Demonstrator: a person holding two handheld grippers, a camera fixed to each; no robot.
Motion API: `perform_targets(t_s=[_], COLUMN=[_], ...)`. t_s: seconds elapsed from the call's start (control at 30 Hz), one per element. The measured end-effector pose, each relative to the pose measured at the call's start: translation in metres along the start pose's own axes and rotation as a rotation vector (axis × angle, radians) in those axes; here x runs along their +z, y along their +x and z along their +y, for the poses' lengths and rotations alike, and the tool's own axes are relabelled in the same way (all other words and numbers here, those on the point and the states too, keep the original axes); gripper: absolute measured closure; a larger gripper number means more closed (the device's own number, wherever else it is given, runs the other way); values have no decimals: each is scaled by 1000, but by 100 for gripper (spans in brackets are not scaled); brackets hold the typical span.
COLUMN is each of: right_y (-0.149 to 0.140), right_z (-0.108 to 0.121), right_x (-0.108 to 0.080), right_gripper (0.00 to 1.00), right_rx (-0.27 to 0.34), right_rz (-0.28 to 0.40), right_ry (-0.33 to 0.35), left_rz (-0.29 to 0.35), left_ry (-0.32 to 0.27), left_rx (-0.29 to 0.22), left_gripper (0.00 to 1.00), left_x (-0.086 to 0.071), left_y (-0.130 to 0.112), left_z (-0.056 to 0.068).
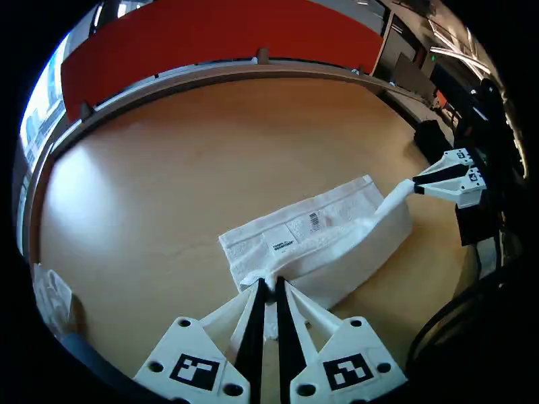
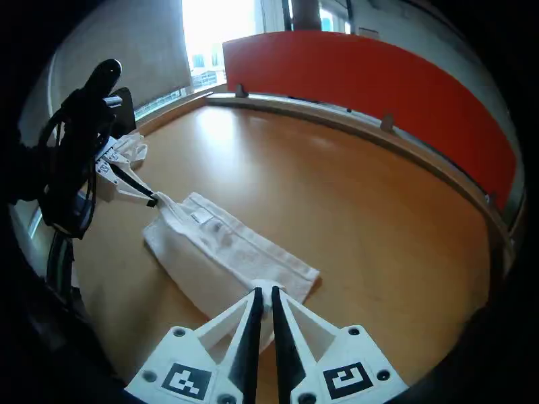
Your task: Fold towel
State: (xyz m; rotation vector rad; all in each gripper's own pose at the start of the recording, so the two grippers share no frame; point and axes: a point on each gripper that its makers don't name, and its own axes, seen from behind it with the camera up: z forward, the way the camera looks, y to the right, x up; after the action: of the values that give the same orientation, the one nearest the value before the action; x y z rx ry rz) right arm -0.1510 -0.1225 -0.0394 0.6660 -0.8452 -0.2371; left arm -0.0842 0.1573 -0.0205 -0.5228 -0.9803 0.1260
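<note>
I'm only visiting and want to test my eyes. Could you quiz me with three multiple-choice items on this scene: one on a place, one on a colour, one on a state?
1. Where does the white towel lie?
A. on the wooden table
B. on a chair
C. on the floor

2. What colour is the partition panel behind the table?
A. blue
B. green
C. red-orange

3. How do the jaws of the left gripper stand?
A. wide open
B. shut on the towel
C. shut on a cup

Answers:
1. A, as most of the towel rests on the tabletop.
2. C, as the panel is plainly red-orange in both views.
3. B, as both jaws pinch the towel's edge; the right gripper pinches the far end likewise.
</note>
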Motion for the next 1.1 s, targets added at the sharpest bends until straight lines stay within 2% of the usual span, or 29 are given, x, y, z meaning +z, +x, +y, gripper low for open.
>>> perform_targets(t_s=[0.3, 0.47, 0.67, 0.93, 1.1], right_y=[-7, -11, -12, -10, -10], right_z=[13, 16, 24, 35, 40], right_x=[26, 37, 48, 55, 55], right_gripper=[89, 90, 88, 75, 70], right_rx=[71, 112, 135, 154, 150], right_rz=[-33, -46, -52, -44, -45], right_ry=[-27, -43, -86, -133, -146], left_rz=[-11, -8, -1, 2, 5], left_ry=[2, 24, 58, 107, 122], left_rx=[-6, 2, 9, 37, 39], left_gripper=[88, 86, 76, 62, 58], left_x=[25, 34, 43, 48, 49], left_y=[-1, 1, 3, 6, 8], left_z=[-10, -16, -22, -35, -40])
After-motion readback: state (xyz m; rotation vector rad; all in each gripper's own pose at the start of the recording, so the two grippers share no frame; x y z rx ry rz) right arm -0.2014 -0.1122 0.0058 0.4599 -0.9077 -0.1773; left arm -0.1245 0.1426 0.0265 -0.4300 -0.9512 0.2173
